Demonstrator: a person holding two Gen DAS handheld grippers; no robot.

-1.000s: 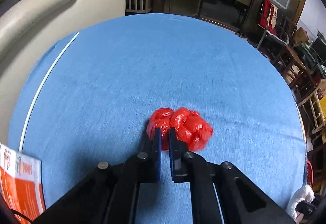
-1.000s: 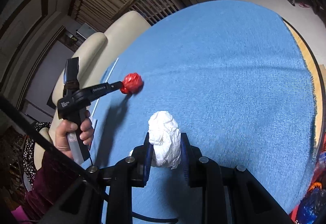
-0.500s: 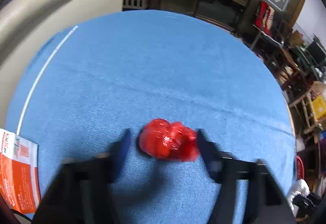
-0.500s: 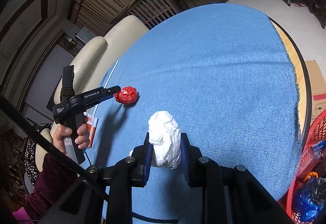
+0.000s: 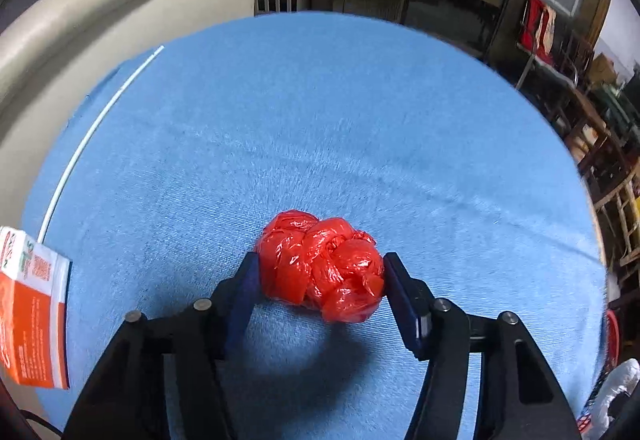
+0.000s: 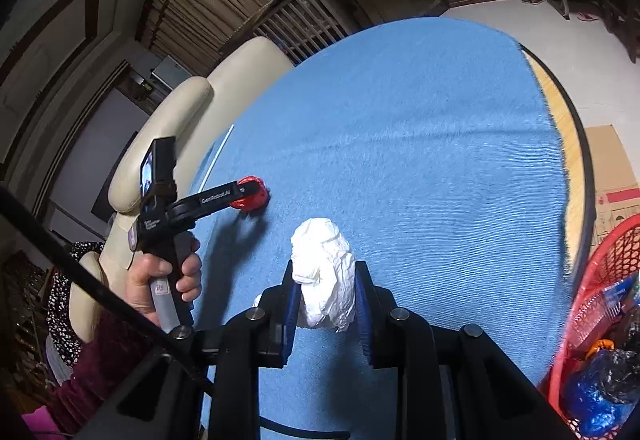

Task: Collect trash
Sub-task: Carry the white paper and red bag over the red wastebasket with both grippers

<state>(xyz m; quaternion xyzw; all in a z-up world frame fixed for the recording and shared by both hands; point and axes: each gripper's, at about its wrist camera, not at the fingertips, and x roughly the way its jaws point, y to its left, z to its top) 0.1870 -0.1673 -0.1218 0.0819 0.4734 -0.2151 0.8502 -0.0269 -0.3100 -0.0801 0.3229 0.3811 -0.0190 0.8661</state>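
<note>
- The crumpled red plastic bag [image 5: 322, 266] lies on the blue tablecloth [image 5: 320, 111], toward the sofa side of the round table, and it sits right between the fingers of our left gripper [image 5: 320, 272].
- That gripper's jaws are closing around it; the blue pads [image 5: 244, 284] stand at the bag's two flanks, and the left wrist view looks like they are just meeting the plastic, though we cannot tell if they press yet.
- So we judge the step in hand to be the grab of this second piece of trash.
- The first piece, a white paper wad [image 6: 324, 276], is already clamped upright in our right gripper [image 6: 326, 292], whose jaws are pinched onto it above the cloth.
- Next, we think, the squeeze must finish until the springy plastic holds firm, then comes a lift clear of the cloth. Both loads then have to travel to the red mesh basket [image 6: 596, 280] at the table's right edge, which already holds some rubbish.
- A loose pinch could let the slick bag slip out.
- Our left hand [image 6: 160, 280] wraps the grip handle, sleeve in dark red, with the tool angled steeply down at the table.
- The right tool points down more gently, over the near part of the cloth.
- An orange and white leaflet [image 5: 30, 316] lies at the near left edge, untouched.
</note>
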